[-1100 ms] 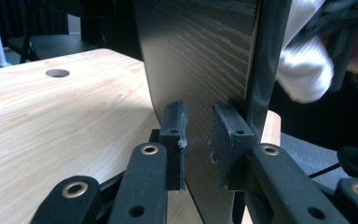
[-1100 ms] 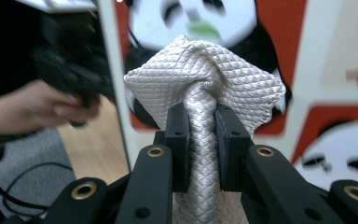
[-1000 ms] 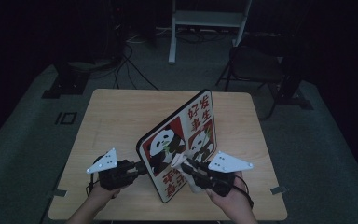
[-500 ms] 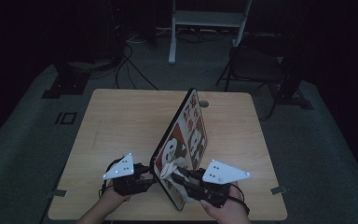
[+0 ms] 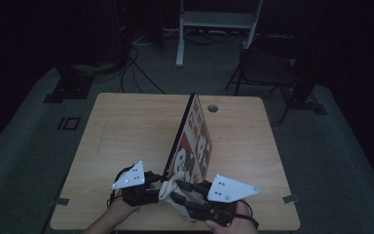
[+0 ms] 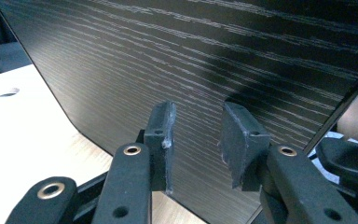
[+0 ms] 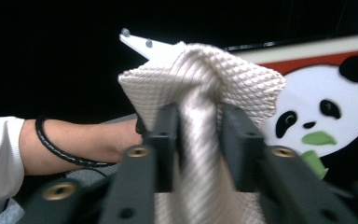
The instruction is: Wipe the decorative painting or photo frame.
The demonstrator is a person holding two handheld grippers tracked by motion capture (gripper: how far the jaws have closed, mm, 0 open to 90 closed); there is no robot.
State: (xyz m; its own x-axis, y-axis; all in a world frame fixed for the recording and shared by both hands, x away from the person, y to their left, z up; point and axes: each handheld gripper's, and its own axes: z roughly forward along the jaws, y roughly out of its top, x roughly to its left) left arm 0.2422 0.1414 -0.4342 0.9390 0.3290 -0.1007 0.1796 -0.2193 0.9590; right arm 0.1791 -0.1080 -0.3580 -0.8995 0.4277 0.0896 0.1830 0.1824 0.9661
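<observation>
Dark woodgrain back [image 6: 214, 60], panda front [image 7: 321, 116].

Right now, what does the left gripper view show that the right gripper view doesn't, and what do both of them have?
Left gripper view: the board's dark wood-grain back standing on the pale table, with the left gripper open in front of it, nothing between its pads.

Right gripper view: the right gripper with a cream waffle cloth between its pads, the board's red panda face, and a forearm wearing a black cord bracelet.

Both: two black jaws rising from below, aimed at the same upright board, one side each.
</observation>
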